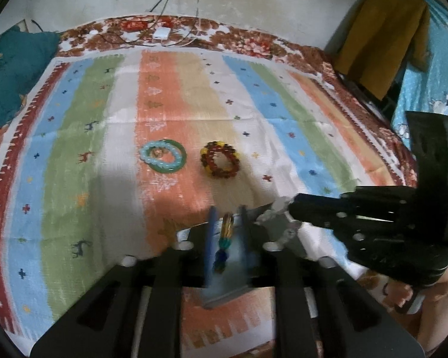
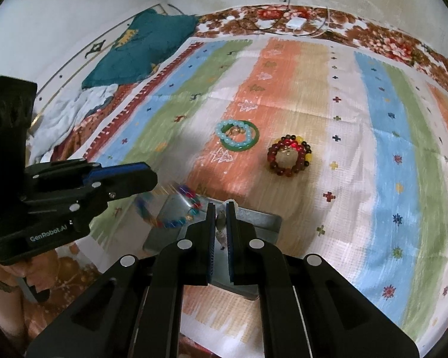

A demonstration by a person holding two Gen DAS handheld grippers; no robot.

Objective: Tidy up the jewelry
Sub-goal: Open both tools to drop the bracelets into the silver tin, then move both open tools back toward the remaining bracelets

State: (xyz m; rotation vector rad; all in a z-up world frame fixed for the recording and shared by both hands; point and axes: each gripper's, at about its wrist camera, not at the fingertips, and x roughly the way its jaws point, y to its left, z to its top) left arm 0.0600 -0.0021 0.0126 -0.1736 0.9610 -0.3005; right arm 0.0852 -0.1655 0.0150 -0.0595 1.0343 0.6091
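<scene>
A grey tray (image 2: 268, 223) lies on the striped cloth near me. My left gripper (image 1: 227, 223) has its fingers apart with a multicoloured bead bracelet (image 1: 225, 238) hanging between them over the tray; it shows blurred in the right wrist view (image 2: 176, 208). My right gripper (image 2: 221, 217) is shut on a pale translucent bead bracelet (image 2: 221, 226), seen also in the left wrist view (image 1: 279, 211). Farther out lie a light-blue bead bracelet on a green bangle (image 1: 162, 159) (image 2: 237, 135) and a dark red and yellow bead bracelet (image 1: 221, 162) (image 2: 289, 158).
The striped cloth (image 1: 74, 149) covers a floral bedspread (image 1: 254, 41). A teal cloth (image 2: 140, 47) lies at the far left. A white charger with cables (image 1: 161, 33) sits by the wall. Yellow and blue fabric (image 1: 379, 35) hangs at right.
</scene>
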